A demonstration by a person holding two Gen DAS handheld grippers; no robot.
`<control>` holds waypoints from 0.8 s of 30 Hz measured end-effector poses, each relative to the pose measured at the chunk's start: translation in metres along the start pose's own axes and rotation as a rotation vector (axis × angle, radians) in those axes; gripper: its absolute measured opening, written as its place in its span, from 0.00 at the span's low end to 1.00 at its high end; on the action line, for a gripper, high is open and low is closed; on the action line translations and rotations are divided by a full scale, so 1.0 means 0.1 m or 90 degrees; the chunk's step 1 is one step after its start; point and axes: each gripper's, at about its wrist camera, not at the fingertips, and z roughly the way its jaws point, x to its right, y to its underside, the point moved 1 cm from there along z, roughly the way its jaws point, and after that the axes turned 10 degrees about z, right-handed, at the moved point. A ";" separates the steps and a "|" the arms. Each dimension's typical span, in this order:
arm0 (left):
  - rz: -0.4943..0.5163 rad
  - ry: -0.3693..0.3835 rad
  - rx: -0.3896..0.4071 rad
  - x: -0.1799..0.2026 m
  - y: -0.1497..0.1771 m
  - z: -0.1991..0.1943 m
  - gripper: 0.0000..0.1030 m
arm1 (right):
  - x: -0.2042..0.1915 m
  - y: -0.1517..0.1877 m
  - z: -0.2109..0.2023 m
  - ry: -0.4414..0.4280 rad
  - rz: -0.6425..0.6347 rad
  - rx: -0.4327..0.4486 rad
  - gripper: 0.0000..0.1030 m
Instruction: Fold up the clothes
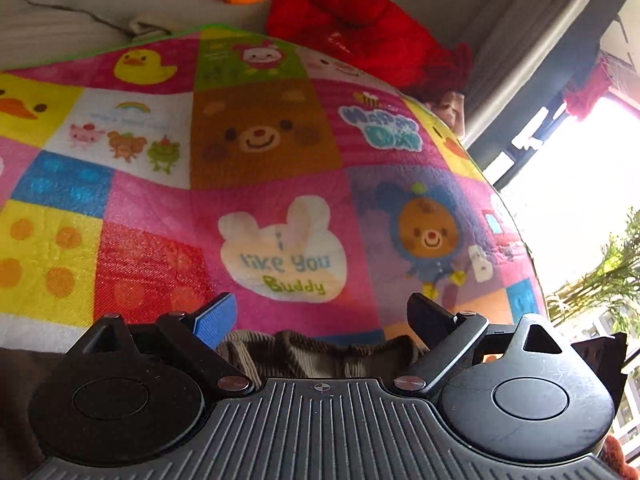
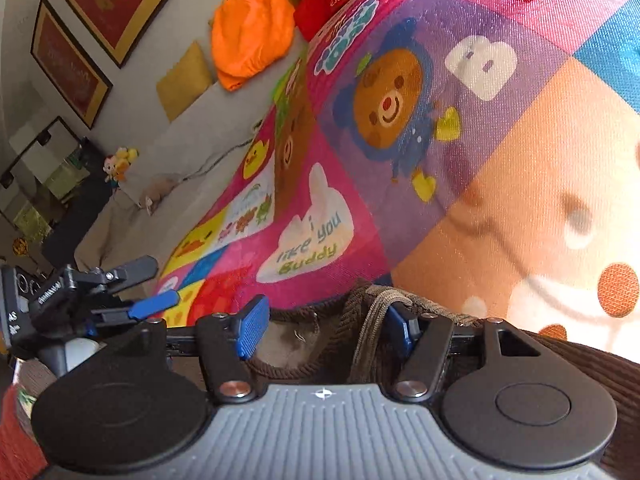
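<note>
**Both grippers poised at the brown corduroy garment's waistband**

The brown ribbed corduroy garment [image 2: 304,344], apparently trousers or shorts with a braided drawstring [image 2: 370,320], lies at the near edge of a bright patchwork cartoon-print mat [image 1: 256,168], right under both tools. In the right wrist view its waistband opening sits between the fingers, and the cord runs up against the right-hand blue pad. In the left wrist view only a bunched strip of the same corduroy [image 1: 320,350] shows, just in front of the tool body.

The right gripper [image 2: 326,328] has its jaws apart, the waistband fabric lying in the gap; the drawstring touches one pad, but nothing is pinched. The left gripper [image 1: 324,316] is also spread wide, its fingers resting over the fabric edge without closing on it. It appears in the right view too, off to the side with blue pads separated.

This looks like the grasping step at the start of a fold: both tools are placed at the waistband, neither yet holding. The next move likely calls for closing each gripper on a separate part of the waistband, taking cloth rather than just the loose cord, so the garment can be lifted and spread flat on the mat.

Farther off lie an orange cloth bundle [image 2: 250,36], a red plush item [image 1: 360,32] and framed red pictures [image 2: 108,0] on the wall.
</note>
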 end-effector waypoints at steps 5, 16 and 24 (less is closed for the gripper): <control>0.112 0.080 -0.074 0.29 0.69 -0.56 0.97 | -0.03 0.54 -0.48 0.053 -0.107 -0.004 0.63; 0.323 -0.006 -0.140 0.73 1.87 -1.60 0.98 | -0.08 1.66 -1.47 0.157 -0.310 -0.011 0.80; 0.442 -0.100 -0.148 0.95 2.57 -2.34 0.99 | -0.28 1.98 -1.55 0.103 -0.295 0.018 0.82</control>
